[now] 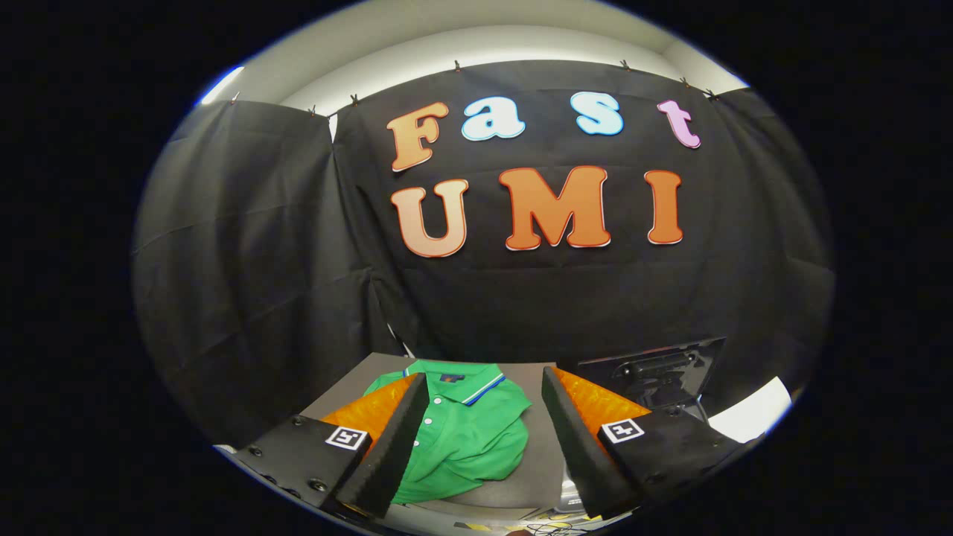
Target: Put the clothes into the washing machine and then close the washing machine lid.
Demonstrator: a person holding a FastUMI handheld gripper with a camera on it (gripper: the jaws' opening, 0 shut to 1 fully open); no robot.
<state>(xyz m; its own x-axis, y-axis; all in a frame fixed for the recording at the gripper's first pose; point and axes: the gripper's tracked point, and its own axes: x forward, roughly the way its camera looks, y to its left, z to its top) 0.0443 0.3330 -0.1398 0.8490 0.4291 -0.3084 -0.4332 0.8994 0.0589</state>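
Green polo shirt [461, 439], crumpled, collar turned toward the booth wall: lies on the grey desk [537, 476], framed between and just ahead of the two fingers, somewhat nearer the left one. Tongs [482, 439]: spread wide, holding nothing, raised above the shirt. Dark open lid or panel [655, 368], likely the washing machine's, stands beyond the right finger; judged next move is straight forward and down onto the cloth.
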